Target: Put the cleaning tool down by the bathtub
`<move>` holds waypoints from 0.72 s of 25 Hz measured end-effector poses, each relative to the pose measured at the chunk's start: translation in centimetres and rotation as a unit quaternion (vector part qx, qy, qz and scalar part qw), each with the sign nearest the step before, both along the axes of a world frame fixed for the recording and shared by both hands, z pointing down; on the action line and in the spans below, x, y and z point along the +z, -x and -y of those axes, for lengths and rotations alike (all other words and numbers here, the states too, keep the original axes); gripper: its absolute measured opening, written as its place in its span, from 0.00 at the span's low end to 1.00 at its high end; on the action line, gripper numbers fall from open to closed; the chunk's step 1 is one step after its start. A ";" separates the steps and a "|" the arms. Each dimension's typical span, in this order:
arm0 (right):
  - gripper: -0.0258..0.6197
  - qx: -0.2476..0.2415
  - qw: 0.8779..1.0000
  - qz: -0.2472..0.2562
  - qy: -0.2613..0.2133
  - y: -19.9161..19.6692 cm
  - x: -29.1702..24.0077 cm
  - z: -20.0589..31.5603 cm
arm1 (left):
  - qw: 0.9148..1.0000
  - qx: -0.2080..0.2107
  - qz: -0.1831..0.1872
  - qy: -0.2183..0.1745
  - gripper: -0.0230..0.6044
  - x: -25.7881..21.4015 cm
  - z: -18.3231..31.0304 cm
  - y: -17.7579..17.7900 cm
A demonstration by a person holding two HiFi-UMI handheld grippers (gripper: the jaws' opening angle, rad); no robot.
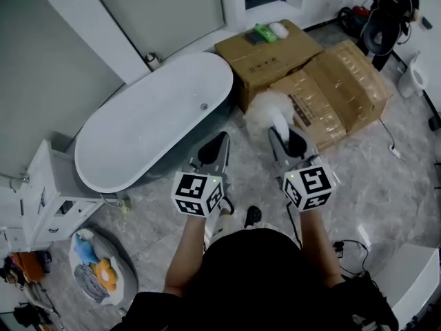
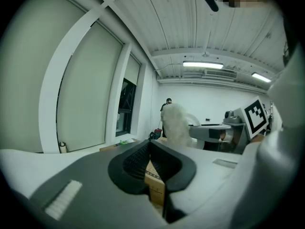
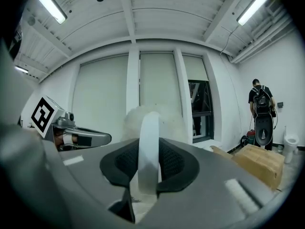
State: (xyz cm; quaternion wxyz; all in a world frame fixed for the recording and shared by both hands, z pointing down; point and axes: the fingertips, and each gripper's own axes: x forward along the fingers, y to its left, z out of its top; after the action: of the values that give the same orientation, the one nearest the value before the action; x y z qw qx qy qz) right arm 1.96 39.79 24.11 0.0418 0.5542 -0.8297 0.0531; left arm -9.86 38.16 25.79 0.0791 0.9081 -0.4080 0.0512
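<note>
1. Clamping the thin white handle of the duster (image 3: 148, 144) between its fingers, the right gripper (image 3: 148, 165) holds the tool upright with the fluffy head above the fingers, probably so the soft head does not drag on the floor (image 1: 155, 209)
2. That puts the duster in the air, not yet set down. In the head view its white head hangs just off the end of the bathtub (image 1: 158, 112), between that end and the cardboard boxes (image 1: 313, 81)
3. The left gripper (image 2: 151, 168) carries nothing. Its fingers stand a narrow gap apart, and only a box edge shows through that gap
4. It sits beside the right one, on the side nearer the bathtub, and I judge it is simply being held out of the way
5. Both forearms reach forward from the body, roughly parallel. The marker cubes face back toward the person, and the fingers point away and slightly up, toward the far end of the bathtub
6. To finish, the right arm would likely have to drop toward the bare floor along the bathtub's near side before the fingers let go
</note>
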 end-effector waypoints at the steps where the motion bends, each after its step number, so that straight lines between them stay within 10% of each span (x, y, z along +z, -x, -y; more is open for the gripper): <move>1: 0.18 0.002 1.000 0.002 -0.002 0.0 0.0 -0.1 | 1.000 0.000 -0.001 0.000 0.03 0.0 -0.1 0.0; 18: 0.19 0.012 1.000 0.023 -0.002 -1.5 0.2 -0.6 | 1.000 0.008 0.004 0.002 0.03 0.5 -0.3 -1.1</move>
State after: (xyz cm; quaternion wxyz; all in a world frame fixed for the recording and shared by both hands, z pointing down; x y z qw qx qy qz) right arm 3.48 40.41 24.28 0.0206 0.5628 -0.8238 0.0645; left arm -8.76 38.46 26.28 0.0789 0.9108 -0.4013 0.0567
